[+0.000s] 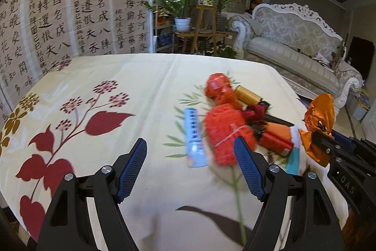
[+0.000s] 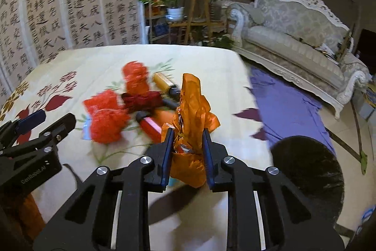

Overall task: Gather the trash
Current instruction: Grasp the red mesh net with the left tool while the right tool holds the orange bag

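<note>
At the left, the left gripper (image 1: 190,171) hovered over the flowered tablecloth (image 1: 98,133) with its jaws spread and nothing between them. Just ahead of it lay the remaining trash: a pale blue packet (image 1: 193,138), flat and probably slippery, best taken across its narrow width; then two crumpled red mesh wrappers (image 1: 225,133), soft and springy, which looked easy to pinch anywhere in the bulk; then a gold tube (image 1: 248,94) and a red lighter-like piece (image 1: 276,141), stiff and likely to roll or slide. Furthest right, the right gripper (image 2: 186,145) was pinched on the orange foil wrapper (image 2: 192,109), held clear above the cloth; it appeared light and crushable, gripped low near its bunched middle.
</note>
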`<state>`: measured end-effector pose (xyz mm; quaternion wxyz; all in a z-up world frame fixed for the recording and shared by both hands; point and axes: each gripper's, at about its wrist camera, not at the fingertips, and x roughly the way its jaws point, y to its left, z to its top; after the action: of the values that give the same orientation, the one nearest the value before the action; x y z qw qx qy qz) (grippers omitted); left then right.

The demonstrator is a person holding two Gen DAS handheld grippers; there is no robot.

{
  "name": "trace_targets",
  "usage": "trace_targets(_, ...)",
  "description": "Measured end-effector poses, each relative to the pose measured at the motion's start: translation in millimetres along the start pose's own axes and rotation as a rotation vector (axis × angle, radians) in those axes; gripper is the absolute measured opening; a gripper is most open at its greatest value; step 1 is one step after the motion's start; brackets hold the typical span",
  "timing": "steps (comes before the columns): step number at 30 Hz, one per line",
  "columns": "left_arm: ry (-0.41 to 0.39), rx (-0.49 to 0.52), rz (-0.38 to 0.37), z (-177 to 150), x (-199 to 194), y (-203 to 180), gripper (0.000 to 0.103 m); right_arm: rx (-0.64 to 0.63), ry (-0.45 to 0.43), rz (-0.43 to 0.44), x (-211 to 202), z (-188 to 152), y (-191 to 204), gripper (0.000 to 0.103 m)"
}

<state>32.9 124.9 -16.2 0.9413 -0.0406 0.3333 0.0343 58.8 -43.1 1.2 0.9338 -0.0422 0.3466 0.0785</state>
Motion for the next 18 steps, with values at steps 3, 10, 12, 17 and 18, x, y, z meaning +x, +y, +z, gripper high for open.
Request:
trace_targets(3,-0.002,0.018,-0.015,3,4,-13,0.076,0.014,-0.001,-0.037,2,-1,-15,0.023)
trace_targets(10,0.016,0.040,-0.028,10,22,-33,0.076,0.051,0.017,-0.062,14,-4,-40,0.023)
trace_targets(12,0.025,0.046,-0.029,12,27,-36,0.076,0.056,0.019,-0.057,17,-3,-42,0.023)
trace_targets(17,0.044,0.060,-0.035,13,35,-41,0.060,0.055,0.027,-0.042,24,-4,-40,0.023)
trace_targets(18,0.050,0.064,-0.035,13,36,-42,0.058,0.053,0.029,-0.038,24,-6,-40,0.023)
